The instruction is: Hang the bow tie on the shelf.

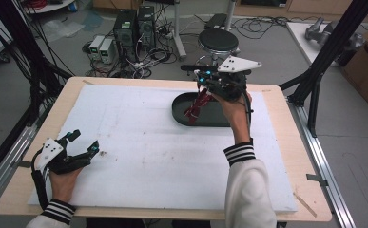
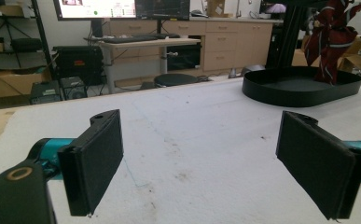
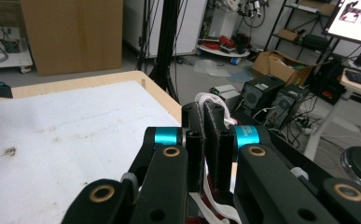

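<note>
The right hand-held gripper (image 1: 205, 90) is clenching a red-and-white cloth (image 1: 197, 105) above the far black tray (image 1: 181, 111); the left hand-held gripper (image 1: 84, 141) is resting released on the desk (image 1: 139, 142).

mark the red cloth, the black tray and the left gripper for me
red cloth (image 1: 197, 105), high view, on the bundle hanging under the right gripper.
black tray (image 2: 281, 91), left gripper view, on its near outer wall.
left gripper (image 1: 84, 141), high view, midway between its open jaw tips.

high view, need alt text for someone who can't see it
The right gripper, shut on a red and white cloth, holds it over a black oval tray at the far side of a white table. The left gripper rests open near the table's front left corner.
</note>
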Demonstrator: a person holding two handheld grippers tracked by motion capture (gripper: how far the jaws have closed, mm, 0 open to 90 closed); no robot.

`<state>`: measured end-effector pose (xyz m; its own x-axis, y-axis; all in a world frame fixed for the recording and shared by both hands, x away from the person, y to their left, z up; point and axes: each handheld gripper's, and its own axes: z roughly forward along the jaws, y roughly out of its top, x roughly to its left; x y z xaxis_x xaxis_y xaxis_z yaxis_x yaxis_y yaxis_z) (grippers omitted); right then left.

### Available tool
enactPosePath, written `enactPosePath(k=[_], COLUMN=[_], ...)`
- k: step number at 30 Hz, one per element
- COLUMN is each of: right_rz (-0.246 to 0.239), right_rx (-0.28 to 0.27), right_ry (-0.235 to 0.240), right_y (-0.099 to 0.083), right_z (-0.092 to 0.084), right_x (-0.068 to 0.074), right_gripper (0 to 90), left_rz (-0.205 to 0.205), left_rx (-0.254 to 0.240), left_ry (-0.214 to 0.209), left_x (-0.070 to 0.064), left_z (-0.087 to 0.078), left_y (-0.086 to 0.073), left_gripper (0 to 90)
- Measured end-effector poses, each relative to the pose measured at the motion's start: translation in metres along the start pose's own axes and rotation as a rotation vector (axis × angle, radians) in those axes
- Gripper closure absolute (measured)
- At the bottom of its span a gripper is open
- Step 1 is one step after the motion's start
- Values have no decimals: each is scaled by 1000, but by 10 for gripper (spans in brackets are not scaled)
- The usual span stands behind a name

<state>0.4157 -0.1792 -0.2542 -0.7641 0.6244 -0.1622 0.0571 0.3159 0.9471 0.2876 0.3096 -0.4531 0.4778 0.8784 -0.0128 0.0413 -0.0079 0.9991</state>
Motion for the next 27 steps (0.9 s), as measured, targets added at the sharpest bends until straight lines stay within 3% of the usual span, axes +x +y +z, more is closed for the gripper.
enactPosePath(k=[5,15,27], right_rz=[15,29,45], right_rx=[30,41,59], right_ry=[-6,-30,-92], right_y=[-2,-11,-20], right_z=[11,27,35], right_x=[-19,-35,-54], right_gripper=[871,871,871], left_rz=[0,7,9], left_rx=[0,4,7], left_ry=[0,-1,-2], left_x=[0,0,0], left_z=[0,0,0], left_y=[0,0,0], left_gripper=[151,151,152])
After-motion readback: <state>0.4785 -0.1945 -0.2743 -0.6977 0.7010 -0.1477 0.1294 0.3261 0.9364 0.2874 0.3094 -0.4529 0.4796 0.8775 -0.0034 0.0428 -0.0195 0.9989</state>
